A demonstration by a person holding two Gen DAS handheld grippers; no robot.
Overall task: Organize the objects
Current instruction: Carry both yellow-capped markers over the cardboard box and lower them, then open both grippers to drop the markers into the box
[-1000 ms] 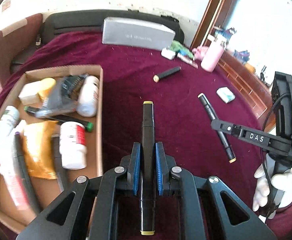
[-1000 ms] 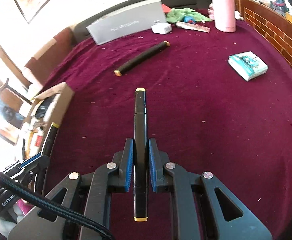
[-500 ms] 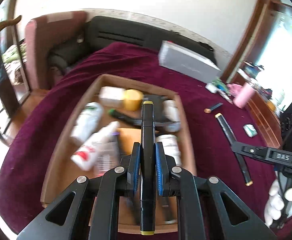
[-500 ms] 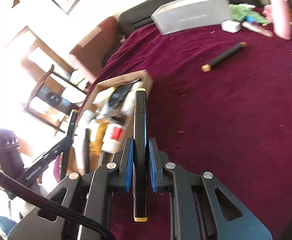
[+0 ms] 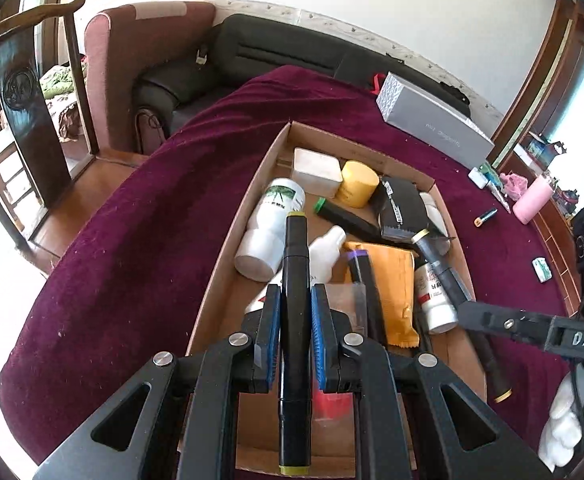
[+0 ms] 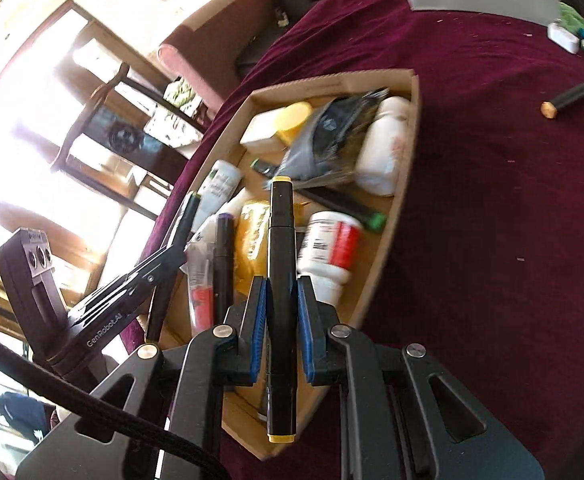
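Both claws are clamped on black markers: the left gripper (image 5: 295, 336) pinches a black marker with olive end caps (image 5: 294, 320), the right gripper (image 6: 281, 320) a black marker with yellow end caps (image 6: 280, 280), each gripped mid-barrel between blue pads (image 5: 272, 334).

Maroon cloth (image 5: 131, 232) covers the table; a dark sofa (image 5: 259, 52) and armchair (image 5: 131, 52) stand beyond the cardboard box (image 5: 227, 264).

Each gripper hangs above the box, angled down into it. A white-gloved hand (image 5: 564, 428) holds the right one.

Bottles, 1 yellow jar (image 5: 358, 183) and pouches fill the box. Right of the box, 1 more marker (image 6: 570, 100) lies on the cloth.
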